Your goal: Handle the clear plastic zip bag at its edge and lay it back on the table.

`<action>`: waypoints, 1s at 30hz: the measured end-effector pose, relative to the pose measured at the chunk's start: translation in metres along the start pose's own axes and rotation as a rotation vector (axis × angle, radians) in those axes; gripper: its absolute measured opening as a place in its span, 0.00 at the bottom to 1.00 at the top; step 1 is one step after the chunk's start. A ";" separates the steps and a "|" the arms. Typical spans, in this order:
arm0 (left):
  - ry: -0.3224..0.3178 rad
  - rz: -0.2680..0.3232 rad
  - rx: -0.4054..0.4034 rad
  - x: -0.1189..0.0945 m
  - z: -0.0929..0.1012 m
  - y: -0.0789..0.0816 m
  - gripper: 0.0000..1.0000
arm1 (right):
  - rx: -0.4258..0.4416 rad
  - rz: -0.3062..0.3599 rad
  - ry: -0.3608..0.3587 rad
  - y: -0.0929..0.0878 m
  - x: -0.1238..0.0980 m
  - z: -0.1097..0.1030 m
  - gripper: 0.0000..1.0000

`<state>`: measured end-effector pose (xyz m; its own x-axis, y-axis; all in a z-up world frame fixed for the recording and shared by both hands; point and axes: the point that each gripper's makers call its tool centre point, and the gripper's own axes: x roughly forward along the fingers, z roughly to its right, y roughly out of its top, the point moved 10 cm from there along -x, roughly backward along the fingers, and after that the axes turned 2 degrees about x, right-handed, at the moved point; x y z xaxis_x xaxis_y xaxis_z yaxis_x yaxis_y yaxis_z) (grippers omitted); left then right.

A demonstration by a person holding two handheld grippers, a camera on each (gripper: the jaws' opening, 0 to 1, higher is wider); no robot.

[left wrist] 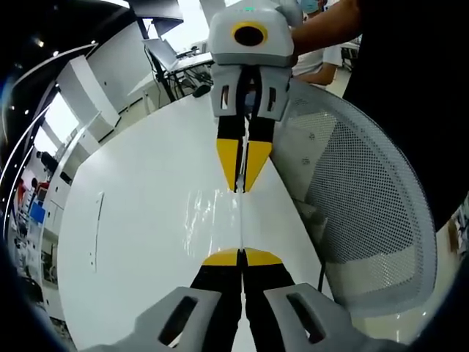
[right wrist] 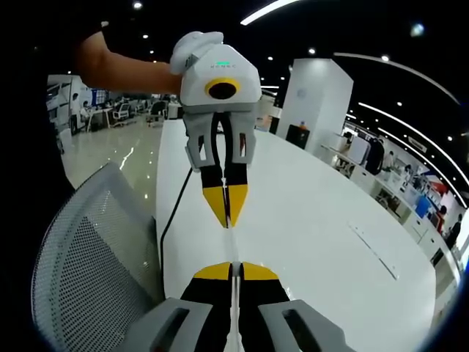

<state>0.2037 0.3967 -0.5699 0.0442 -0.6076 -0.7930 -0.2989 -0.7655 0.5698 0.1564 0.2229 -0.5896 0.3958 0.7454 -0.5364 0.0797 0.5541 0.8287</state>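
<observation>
The clear plastic zip bag (left wrist: 214, 214) hangs stretched above the white table (left wrist: 139, 198), glinting faintly. My left gripper (left wrist: 242, 254) is shut on its near edge, yellow tips pressed together. Facing it from the top of the left gripper view, my right gripper (left wrist: 242, 188) is shut on the opposite edge. In the right gripper view the bag (right wrist: 232, 246) appears edge-on as a thin pale line, running from my right gripper (right wrist: 231, 268) at the bottom to my left gripper (right wrist: 228, 221) opposite. A person's hand holds each gripper.
A white mesh chair (left wrist: 366, 198) (right wrist: 88, 271) stands against the table's long edge, close beside both grippers. A black cable (right wrist: 172, 213) runs along that edge. A narrow slot (left wrist: 97, 227) is cut into the tabletop (right wrist: 322, 220). Desks and people are far behind.
</observation>
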 end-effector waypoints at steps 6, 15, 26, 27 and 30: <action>0.000 0.000 0.000 0.000 -0.001 -0.001 0.00 | 0.001 0.000 0.000 0.000 0.000 -0.001 0.00; -0.003 -0.004 -0.005 -0.001 0.000 -0.003 0.00 | 0.001 -0.002 0.007 -0.001 0.001 -0.002 0.00; -0.007 -0.008 -0.009 -0.001 0.001 -0.004 0.00 | 0.000 -0.006 0.016 -0.002 0.001 -0.003 0.00; -0.007 -0.008 -0.008 -0.001 0.001 -0.004 0.00 | -0.001 -0.007 0.016 -0.002 0.001 -0.003 0.00; -0.011 -0.010 -0.008 -0.001 0.002 -0.004 0.00 | 0.000 -0.011 0.019 -0.003 0.001 -0.004 0.00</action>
<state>0.2028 0.4004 -0.5716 0.0368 -0.5974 -0.8011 -0.2911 -0.7733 0.5633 0.1533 0.2239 -0.5930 0.3771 0.7465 -0.5482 0.0840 0.5620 0.8229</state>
